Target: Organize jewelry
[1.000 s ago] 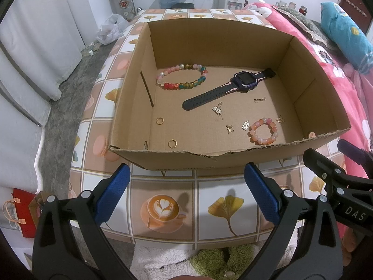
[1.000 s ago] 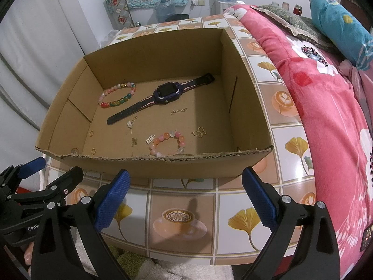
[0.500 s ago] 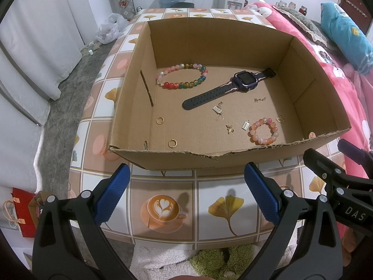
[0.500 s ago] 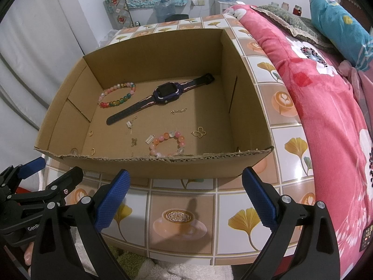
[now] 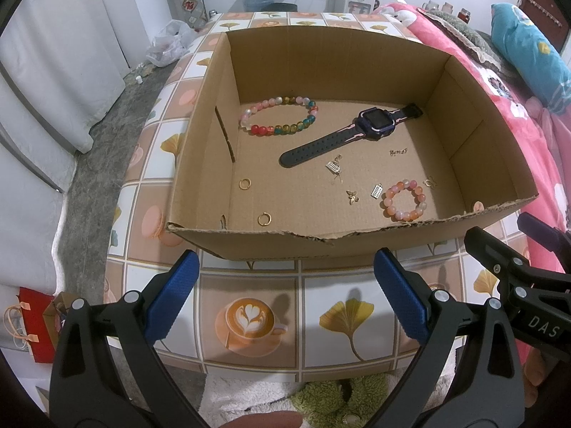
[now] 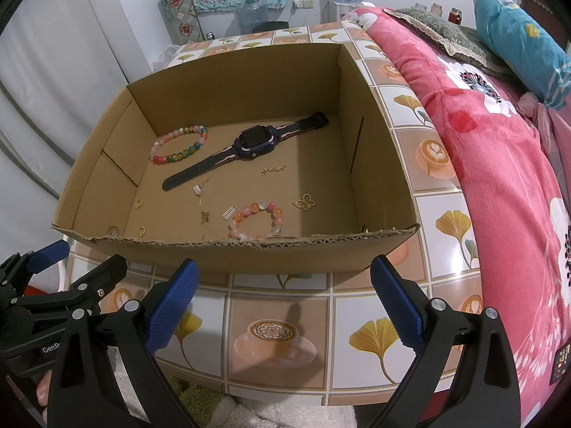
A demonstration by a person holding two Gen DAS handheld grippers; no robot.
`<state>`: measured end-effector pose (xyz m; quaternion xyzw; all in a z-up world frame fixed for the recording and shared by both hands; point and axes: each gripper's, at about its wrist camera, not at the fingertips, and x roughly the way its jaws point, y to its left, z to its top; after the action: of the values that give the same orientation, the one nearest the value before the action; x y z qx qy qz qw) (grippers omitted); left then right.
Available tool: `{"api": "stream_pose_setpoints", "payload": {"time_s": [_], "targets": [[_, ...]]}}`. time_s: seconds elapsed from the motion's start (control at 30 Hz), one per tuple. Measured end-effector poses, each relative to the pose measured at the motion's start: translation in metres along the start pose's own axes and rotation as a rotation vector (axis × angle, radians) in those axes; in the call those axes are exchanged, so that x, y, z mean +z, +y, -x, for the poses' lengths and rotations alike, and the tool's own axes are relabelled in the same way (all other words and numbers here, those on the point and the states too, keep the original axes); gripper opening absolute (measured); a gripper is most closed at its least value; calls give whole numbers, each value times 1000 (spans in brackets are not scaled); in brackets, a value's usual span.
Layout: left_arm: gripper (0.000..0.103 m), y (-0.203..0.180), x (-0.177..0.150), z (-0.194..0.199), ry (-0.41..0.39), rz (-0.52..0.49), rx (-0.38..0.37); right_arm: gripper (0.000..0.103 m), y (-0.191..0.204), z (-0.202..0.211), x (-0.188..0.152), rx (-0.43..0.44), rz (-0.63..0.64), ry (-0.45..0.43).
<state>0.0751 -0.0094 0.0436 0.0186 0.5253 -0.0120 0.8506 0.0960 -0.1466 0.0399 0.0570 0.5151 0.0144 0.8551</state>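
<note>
Nothing has moved since the earlier frames: the left tongs (image 5: 285,294) and right tongs (image 6: 283,297), blue-padded, gape wide and empty short of the shallow brown cardboard box (image 5: 364,246), perhaps surveying the beaded bracelets, dark wristwatch (image 5: 351,133) and gold trinkets scattered beyond.

Box (image 5: 257,242) on table (image 5: 321,285), watch (image 5: 374,123) between two bracelets (image 5: 278,116) inside, bed (image 6: 499,178) right

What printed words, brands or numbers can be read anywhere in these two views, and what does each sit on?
"DAS": white letters on the black right gripper body, cut off at the frame edge.
"GenR": white letters on the black left gripper body, partly hidden behind the right gripper's arm.
Dark purple smartwatch in the brown cardboard box: screen blank, nothing readable.
</note>
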Motion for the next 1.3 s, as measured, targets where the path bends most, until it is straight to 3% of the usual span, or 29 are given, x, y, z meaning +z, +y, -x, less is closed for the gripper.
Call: {"api": "stream_pose_setpoints", "payload": {"time_s": [1.3], "targets": [[95,2,0,-1,5,4,-5,94,2,0,2,-3,3,1]]}}
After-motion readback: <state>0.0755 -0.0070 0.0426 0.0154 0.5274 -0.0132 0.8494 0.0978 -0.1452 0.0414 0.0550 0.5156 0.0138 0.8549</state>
